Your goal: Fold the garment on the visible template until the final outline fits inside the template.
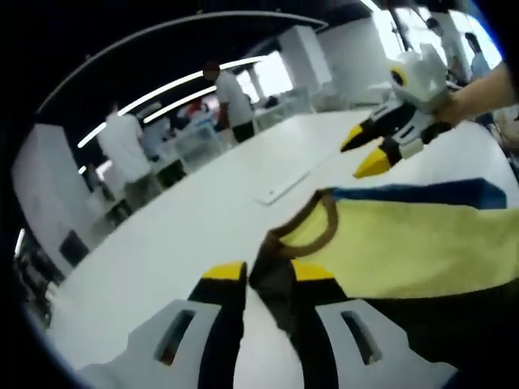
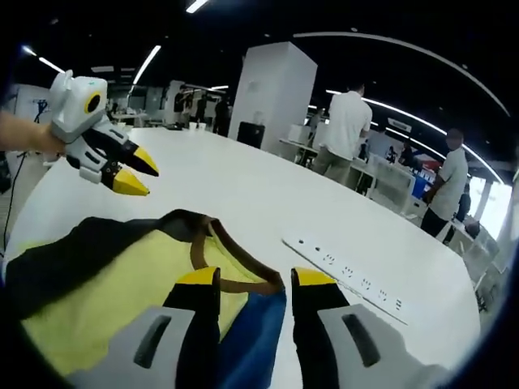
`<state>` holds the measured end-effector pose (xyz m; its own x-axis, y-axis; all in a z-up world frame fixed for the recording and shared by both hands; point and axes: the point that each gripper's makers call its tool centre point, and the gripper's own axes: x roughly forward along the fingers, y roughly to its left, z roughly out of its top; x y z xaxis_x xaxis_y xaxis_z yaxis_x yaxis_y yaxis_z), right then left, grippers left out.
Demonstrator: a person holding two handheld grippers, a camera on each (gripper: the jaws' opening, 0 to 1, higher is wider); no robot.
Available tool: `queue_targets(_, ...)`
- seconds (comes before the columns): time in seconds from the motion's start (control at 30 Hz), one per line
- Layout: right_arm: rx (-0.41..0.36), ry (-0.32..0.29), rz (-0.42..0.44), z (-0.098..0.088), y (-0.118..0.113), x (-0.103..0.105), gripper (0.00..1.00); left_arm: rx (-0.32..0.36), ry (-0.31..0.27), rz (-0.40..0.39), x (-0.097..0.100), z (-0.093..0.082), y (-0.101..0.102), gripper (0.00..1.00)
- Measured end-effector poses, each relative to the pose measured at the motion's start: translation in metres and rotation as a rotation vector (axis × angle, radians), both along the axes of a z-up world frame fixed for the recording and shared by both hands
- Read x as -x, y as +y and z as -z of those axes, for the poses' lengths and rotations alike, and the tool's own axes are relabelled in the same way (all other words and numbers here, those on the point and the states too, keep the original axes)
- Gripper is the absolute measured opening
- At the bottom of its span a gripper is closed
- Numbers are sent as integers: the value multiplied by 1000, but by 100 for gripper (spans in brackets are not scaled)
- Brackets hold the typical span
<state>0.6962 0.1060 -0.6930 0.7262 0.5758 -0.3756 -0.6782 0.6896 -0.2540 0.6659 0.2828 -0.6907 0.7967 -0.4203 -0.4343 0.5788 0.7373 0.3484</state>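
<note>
White counter [image 2: 268,203] in a busy office hall, yellow garment [image 1: 405,243] lying on it, left gripper [image 1: 272,275] clamped on its brown collar, right gripper [image 2: 250,279] straddling the blue edge, jaws apart.

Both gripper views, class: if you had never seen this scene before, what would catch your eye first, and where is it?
The yellow cloth garment with brown neck trim and blue panel stands out, spread on the white table. In the left gripper view, the left gripper has the garment's dark edge between its yellow-tipped jaws. In the right gripper view, the right gripper sits open over the neckline, beside a white strip.
</note>
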Motion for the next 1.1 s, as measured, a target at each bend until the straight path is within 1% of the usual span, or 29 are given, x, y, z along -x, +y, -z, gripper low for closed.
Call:
queue_targets(0.07,1,0,0,-5,-1,6,38,1,1,1,5,-2,-1,19)
queue_targets(0.23,2,4,-10,-7,-1,15,43,12,-2,6,17,-13,-6,21)
queue_targets(0.3,2,2,-10,-8,-2,16,44,13,-6,11,17,-14,-7,22)
queue_targets(0.43,0,-7,-11,-14,-1,23,47,12,-12,20,28,-21,-10,24)
queue_targets(0.73,-11,-17,-9,-25,-7,36,48,11,-16,24,42,-30,-9,26)
queue_targets(0.8,-10,-16,-14,-24,-8,37,48,10,-18,28,44,-33,-10,26)
queue_targets(0.87,-8,-18,-14,-26,-9,40,49,9,-27,31,47,-37,-10,27)
queue_targets(1.0,-15,-26,-12,-33,-11,44,52,2,-26,39,52,-40,-12,28)
queue_targets(1.1,-10,-28,-13,-33,-14,47,53,-1,-32,40,56,-43,-12,28)
